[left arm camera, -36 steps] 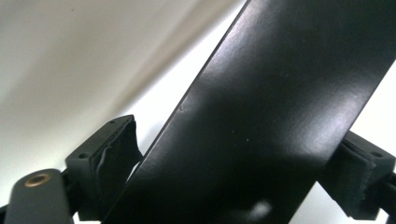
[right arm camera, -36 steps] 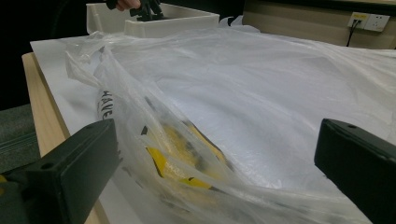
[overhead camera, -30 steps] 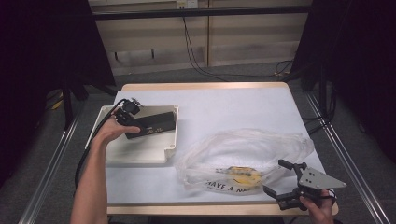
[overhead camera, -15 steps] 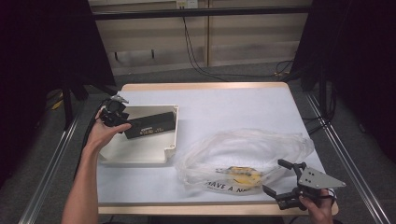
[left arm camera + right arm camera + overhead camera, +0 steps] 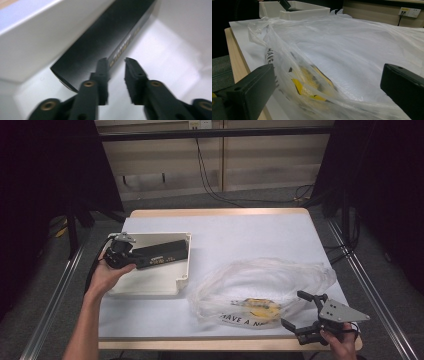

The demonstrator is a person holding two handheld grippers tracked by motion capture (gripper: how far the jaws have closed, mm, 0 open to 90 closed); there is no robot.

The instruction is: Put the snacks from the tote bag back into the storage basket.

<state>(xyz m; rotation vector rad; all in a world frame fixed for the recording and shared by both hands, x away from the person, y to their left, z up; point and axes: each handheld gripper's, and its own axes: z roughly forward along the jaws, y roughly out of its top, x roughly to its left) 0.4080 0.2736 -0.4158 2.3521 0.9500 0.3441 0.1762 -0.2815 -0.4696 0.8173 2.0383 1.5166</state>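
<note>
Left hand-held gripper (image 5: 131, 256) back, jaws narrowed.

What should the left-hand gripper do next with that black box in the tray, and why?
Probably ease forward so the jaws straddle the black box in the white tray. The left gripper has just been closing, with nothing between its jaws, and the box lies just beyond its tips.

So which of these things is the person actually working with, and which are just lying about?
In the job:
left gripper
long black box
white tray
right gripper
clear plastic bag

Lying about:
cables on the floor
wall socket
</note>
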